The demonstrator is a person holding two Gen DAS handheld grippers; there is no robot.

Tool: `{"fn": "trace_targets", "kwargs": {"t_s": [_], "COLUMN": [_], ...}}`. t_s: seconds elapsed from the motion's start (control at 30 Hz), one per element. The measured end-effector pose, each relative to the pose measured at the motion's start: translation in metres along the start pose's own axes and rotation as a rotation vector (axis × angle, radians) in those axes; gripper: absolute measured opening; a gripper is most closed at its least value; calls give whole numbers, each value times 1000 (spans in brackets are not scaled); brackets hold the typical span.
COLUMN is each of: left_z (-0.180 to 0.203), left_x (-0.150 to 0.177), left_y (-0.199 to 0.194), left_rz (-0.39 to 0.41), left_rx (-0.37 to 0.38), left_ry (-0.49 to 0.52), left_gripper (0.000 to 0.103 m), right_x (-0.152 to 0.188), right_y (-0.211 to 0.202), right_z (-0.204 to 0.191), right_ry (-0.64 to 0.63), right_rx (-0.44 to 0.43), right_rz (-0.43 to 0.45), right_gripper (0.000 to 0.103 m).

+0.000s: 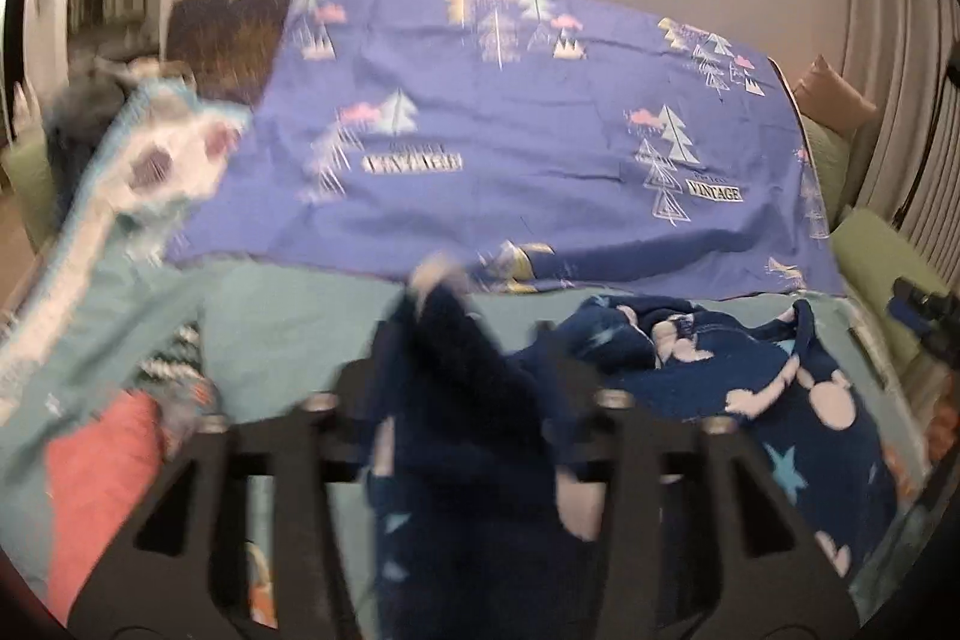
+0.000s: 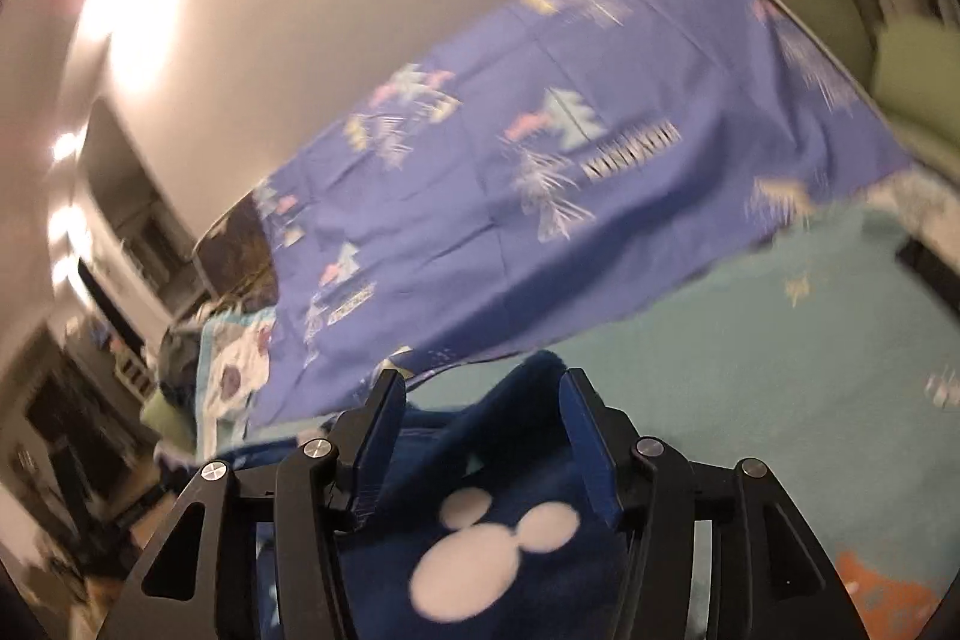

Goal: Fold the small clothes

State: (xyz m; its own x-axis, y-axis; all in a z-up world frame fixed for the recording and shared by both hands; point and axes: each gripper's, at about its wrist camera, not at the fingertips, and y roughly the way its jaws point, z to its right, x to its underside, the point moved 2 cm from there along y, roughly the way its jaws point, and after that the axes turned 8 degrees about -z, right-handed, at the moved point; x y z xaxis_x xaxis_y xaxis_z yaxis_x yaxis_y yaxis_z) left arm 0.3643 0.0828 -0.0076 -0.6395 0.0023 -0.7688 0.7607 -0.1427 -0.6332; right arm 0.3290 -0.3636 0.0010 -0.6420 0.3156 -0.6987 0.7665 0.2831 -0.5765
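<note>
A navy fleece garment with pink mouse-head shapes and light blue stars lies bunched on the teal bedsheet. My left gripper is shut on a fold of this garment, which hangs between its fingers. In the right wrist view the same navy garment fills the space between the fingers of my right gripper, which holds a raised fold of it above the teal sheet.
A purple-blue sheet with tree prints covers the back of the bed. A white and teal garment lies at left, a coral item at lower left. Green cushions stand at right.
</note>
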Motion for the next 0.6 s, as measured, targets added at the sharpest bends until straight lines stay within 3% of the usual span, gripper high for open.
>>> {"fn": "trace_targets", "kwargs": {"t_s": [0.1, 0.17, 0.37, 0.43, 0.47, 0.53, 0.6], "left_z": [-3, -3, 45, 62, 70, 69, 57], "left_x": [0, 3, 33, 36, 31, 22, 11], "left_y": [-7, -6, 28, 53, 71, 94, 119], "left_rz": [8, -19, -202, -250, -256, -254, -287], "left_rx": [-9, 50, 155, 106, 43, -73, -188], "left_ry": [7, 2, 197, 234, 250, 237, 168], "left_gripper": [59, 59, 55, 55, 55, 55, 55], "right_x": [13, 26, 68, 70, 63, 44, 20], "right_y": [3, 16, 76, 100, 112, 128, 142], "right_z": [-20, -37, -90, -93, -91, -82, -54], "right_ry": [-77, -140, -337, -332, -309, -259, -108], "right_rx": [-39, -53, -79, -54, -21, 21, 70], "right_rz": [-78, -151, -374, -422, -413, -367, -299], "right_gripper": [55, 55, 53, 53, 53, 53, 53]}}
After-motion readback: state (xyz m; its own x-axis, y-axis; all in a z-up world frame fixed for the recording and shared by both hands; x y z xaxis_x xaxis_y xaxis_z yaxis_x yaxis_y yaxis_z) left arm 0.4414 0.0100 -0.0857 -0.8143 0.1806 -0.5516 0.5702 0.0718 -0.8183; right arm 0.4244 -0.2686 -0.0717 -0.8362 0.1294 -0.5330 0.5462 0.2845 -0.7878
